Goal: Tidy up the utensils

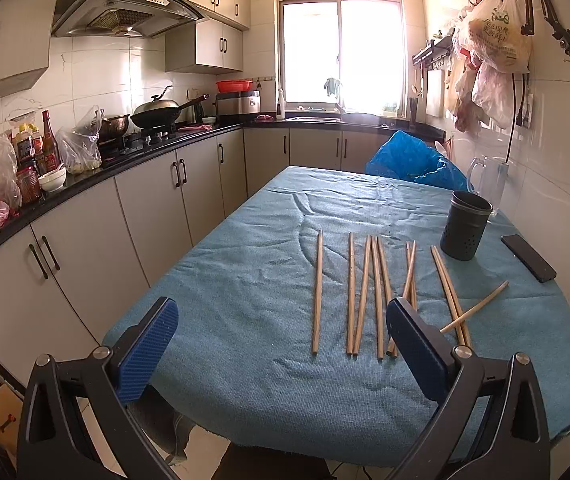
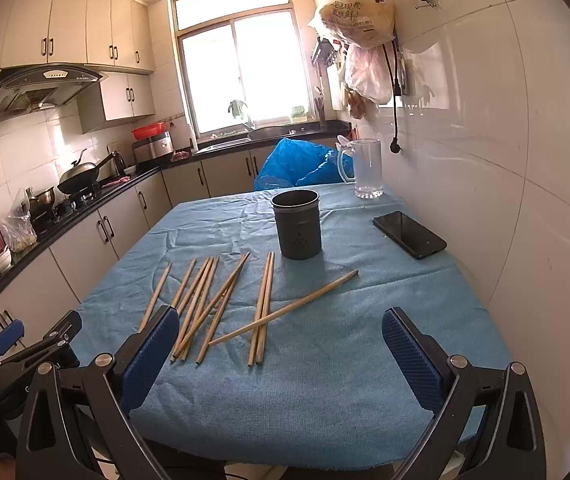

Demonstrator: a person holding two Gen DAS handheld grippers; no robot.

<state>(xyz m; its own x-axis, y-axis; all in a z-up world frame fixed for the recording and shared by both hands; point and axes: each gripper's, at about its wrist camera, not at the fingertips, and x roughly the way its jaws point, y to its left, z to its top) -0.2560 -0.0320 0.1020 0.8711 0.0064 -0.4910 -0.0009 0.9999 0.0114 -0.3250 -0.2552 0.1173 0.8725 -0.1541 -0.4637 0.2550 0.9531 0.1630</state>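
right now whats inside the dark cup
Nothing sticks out above the cup's rim, and the part of the inner wall that shows is bare. Its bottom is hidden by the wall. The chopsticks all lie on the cloth.

A home kitchen: range hood [image 1: 125,12], wok [image 1: 157,112] on stove, cabinets, sink under the window [image 1: 339,44]

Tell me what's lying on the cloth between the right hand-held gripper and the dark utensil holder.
In the right wrist view, only the slanted chopstick crosses the cloth between the open right hand-held gripper and the holder.
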